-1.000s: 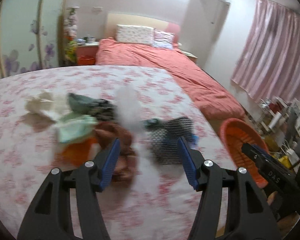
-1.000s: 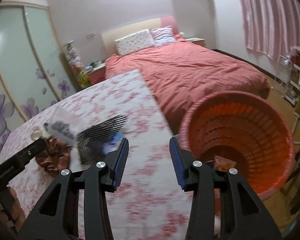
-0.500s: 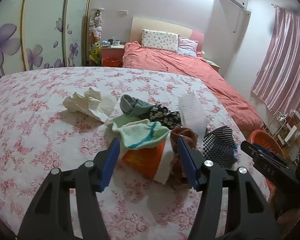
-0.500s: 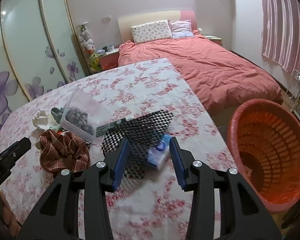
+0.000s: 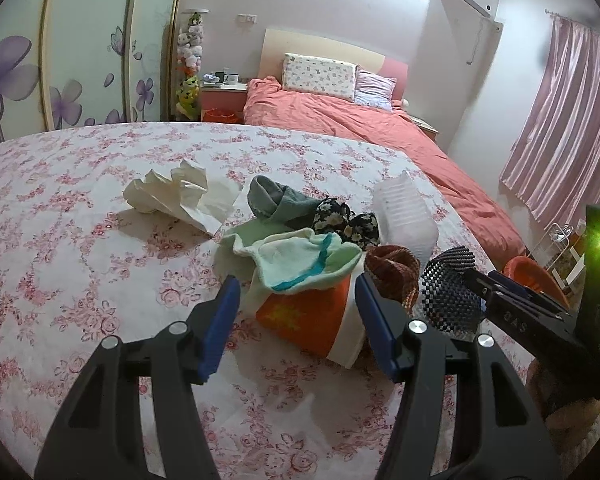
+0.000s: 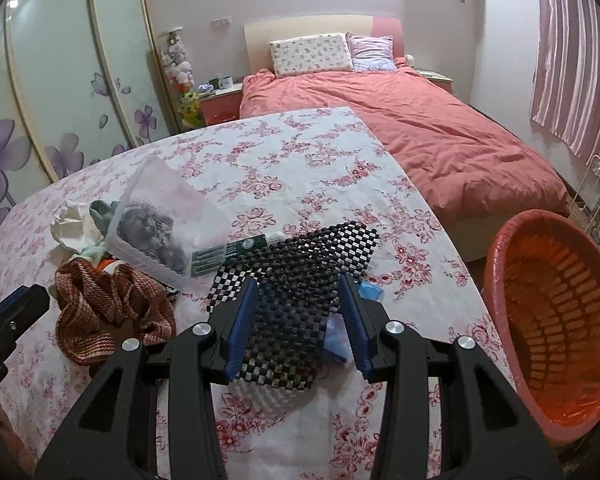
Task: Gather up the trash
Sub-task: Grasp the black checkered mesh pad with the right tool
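Note:
A pile of items lies on the floral tablecloth [image 5: 80,280]. My left gripper [image 5: 296,320] is open, its fingers on either side of an orange and white paper cup [image 5: 312,320] lying on its side under a pale green cloth [image 5: 296,260]. Crumpled white paper [image 5: 180,196] lies farther left. My right gripper [image 6: 300,320] is open over a black and white mesh mat [image 6: 296,280], with a blue packet [image 6: 340,332] beside its right finger. The orange basket [image 6: 552,320] stands off the table's right edge.
A clear plastic box [image 6: 168,220], a brown woven cloth [image 6: 108,308], a grey sock [image 5: 276,200], a dark floral cloth [image 5: 344,216] and a green tube [image 6: 236,248] are in the pile. A red bed [image 6: 400,132] stands beyond the table, pink curtains [image 5: 568,128] at right.
Both grippers swung left and came nearer the pile. The left now frames the orange cup; the right moved from the basket to over the mesh mat.

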